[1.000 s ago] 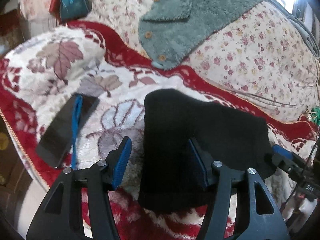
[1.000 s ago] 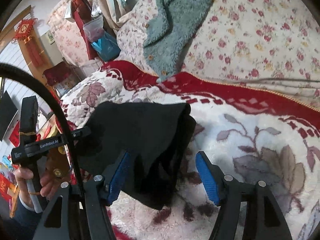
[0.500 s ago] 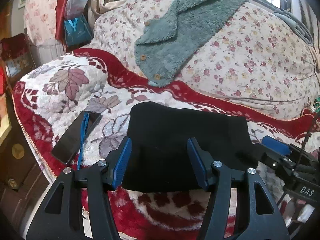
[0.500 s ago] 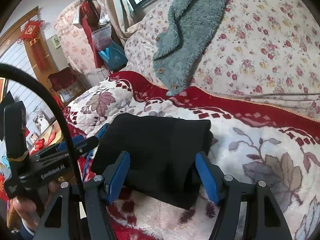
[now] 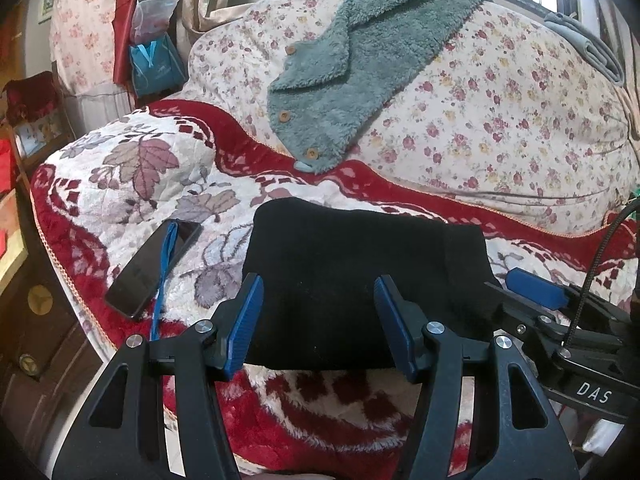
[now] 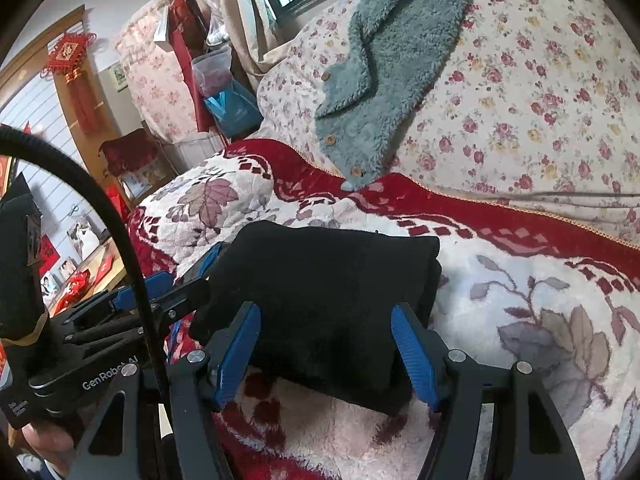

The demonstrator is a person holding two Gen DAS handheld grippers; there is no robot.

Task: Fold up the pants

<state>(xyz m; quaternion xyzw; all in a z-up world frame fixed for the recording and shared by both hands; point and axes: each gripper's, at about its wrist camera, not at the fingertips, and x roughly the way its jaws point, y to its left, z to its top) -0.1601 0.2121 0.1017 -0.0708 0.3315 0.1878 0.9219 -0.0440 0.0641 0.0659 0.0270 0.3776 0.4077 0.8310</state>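
Note:
The black pants [image 5: 360, 276] lie folded into a compact rectangle on the red-and-white leaf-patterned blanket [image 5: 132, 184]; they also show in the right wrist view [image 6: 324, 292]. My left gripper [image 5: 318, 320] is open and empty, raised just in front of the fold's near edge. My right gripper [image 6: 326, 352] is open and empty, also just in front of the fold. The right gripper shows at the right of the left wrist view [image 5: 536, 292]. The left gripper shows at the left of the right wrist view [image 6: 160, 292].
A black phone [image 5: 154, 266] with a blue strap lies on the blanket left of the pants. A teal fleece garment [image 5: 360, 68] drapes over a floral quilt pile [image 5: 500, 120] behind. The bed edge drops off at the left, beside wooden furniture [image 5: 36, 320].
Both grippers have pulled back from the pants and risen. The top layer, lifted a second ago, now lies flat on the fold.

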